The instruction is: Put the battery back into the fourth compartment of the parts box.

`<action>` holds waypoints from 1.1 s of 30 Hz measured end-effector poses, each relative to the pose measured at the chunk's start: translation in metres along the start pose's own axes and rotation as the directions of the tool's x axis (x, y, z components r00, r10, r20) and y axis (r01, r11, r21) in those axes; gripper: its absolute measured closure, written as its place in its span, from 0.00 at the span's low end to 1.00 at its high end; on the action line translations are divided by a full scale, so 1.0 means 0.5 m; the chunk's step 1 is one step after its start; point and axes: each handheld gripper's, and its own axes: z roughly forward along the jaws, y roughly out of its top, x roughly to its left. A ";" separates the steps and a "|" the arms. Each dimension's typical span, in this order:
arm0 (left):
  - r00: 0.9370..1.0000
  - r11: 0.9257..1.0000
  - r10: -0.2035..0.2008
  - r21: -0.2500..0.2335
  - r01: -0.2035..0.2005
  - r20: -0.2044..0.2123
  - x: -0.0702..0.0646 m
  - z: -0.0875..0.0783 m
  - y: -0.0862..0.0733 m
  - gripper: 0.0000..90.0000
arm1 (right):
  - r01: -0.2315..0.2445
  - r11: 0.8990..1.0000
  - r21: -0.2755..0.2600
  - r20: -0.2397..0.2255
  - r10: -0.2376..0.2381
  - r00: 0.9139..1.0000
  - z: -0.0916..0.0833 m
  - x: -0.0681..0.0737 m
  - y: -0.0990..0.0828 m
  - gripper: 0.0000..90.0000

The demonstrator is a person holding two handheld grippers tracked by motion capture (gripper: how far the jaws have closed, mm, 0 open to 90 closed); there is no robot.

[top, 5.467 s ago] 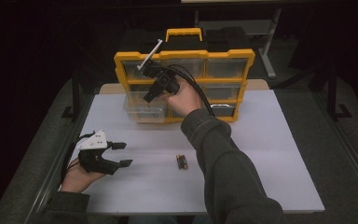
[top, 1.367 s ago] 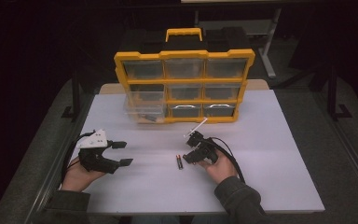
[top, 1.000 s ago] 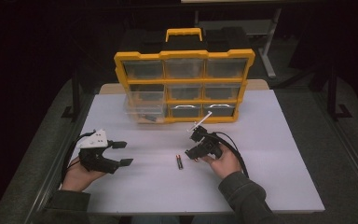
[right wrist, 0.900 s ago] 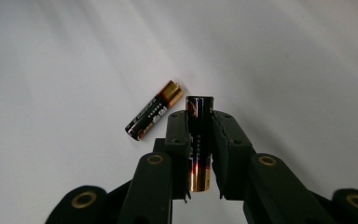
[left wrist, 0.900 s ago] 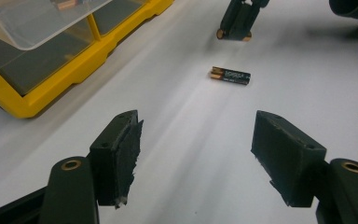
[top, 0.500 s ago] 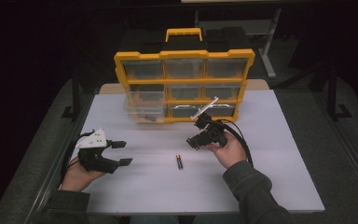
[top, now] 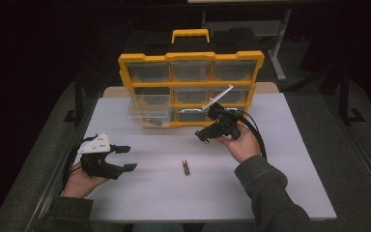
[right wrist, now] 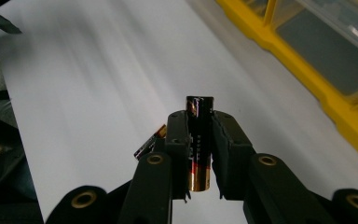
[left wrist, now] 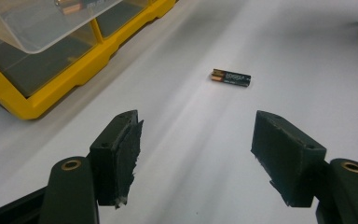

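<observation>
Nearest the person, the left gripper (top: pixel 123 158) rests at the left edge of the white tabletop (top: pixel 290 193), its jaws wide apart on nothing. Just beyond, near the table's middle, lie small black batteries with copper ends (top: pixel 186 167), not yet collected. Further out, the right gripper (right wrist: pixel 199 140) hangs above the surface, clamped on one black cylindrical battery (right wrist: pixel 198 135). Behind it stands the yellow plastic organiser with clear drawers (top: pixel 191 57), one clear drawer (top: pixel 147 115) pulled out at its lower left. Judging by this, sorting is partway: one battery in hand, the rest left
</observation>
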 end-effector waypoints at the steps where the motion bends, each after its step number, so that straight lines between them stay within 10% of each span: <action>1: 1.000 1.000 -0.003 0.004 0.003 0.000 0.000 0.000 0.000 0.36 | 0.010 1.000 0.000 0.009 -0.010 1.000 -0.005 -0.001 0.004 0.84; 33: 1.000 1.000 0.004 -0.002 -0.004 -0.002 0.003 -0.006 0.001 0.36 | 0.070 0.995 -0.067 0.045 -0.067 0.997 -0.106 0.005 0.143 0.84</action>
